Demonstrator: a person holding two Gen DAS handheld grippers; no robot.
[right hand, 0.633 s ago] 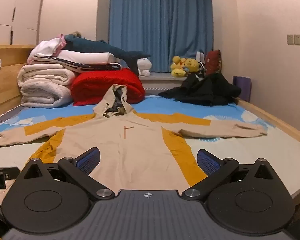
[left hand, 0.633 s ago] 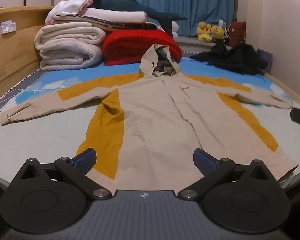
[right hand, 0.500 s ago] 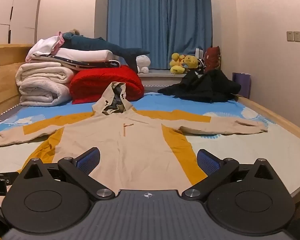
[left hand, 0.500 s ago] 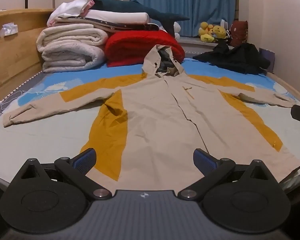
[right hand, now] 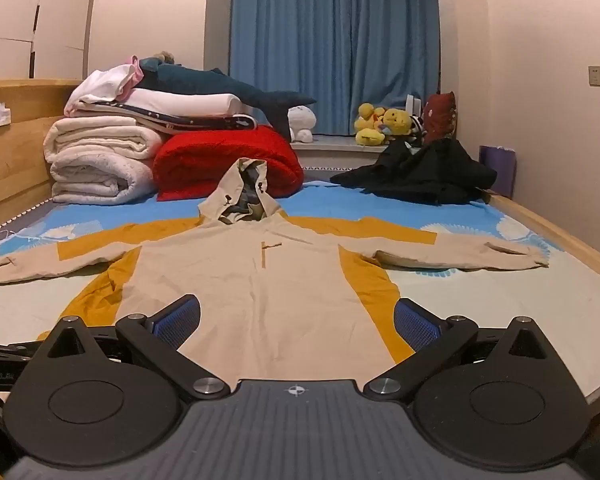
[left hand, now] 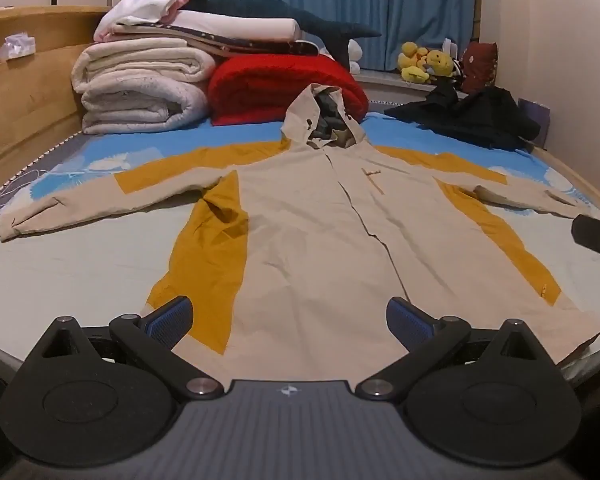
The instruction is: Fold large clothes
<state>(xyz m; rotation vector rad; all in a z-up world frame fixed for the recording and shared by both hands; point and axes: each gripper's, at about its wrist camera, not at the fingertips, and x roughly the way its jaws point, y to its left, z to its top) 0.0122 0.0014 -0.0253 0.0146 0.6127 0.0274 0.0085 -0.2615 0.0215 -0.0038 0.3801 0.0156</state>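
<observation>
— What did we have at the bed's left edge?

— We saw the wooden side board [left hand: 16, 120], then the rolled white quilts [left hand: 140, 88] at the far left corner of the mattress [left hand: 60, 264], with a folded red blanket [left hand: 284, 92] just beside them.

— And the task's garment?

— The beige hooded jacket with mustard-yellow panels [left hand: 320, 232] lay flat, front up, across the middle of the mattress, sleeves spread toward both side edges, hood toward the far edge, hem at the near edge.

— Our tongs?

— We held the left gripper [left hand: 288, 316] over the hem, its blue-padded jaws spread wide, pinching nothing. The right gripper [right hand: 296, 320] stood equally spread over the hem, also empty.

— Farther right?

— A crumpled black garment [right hand: 420, 176] sat at the far right corner, yellow plush toys [right hand: 380, 124] behind it.
</observation>
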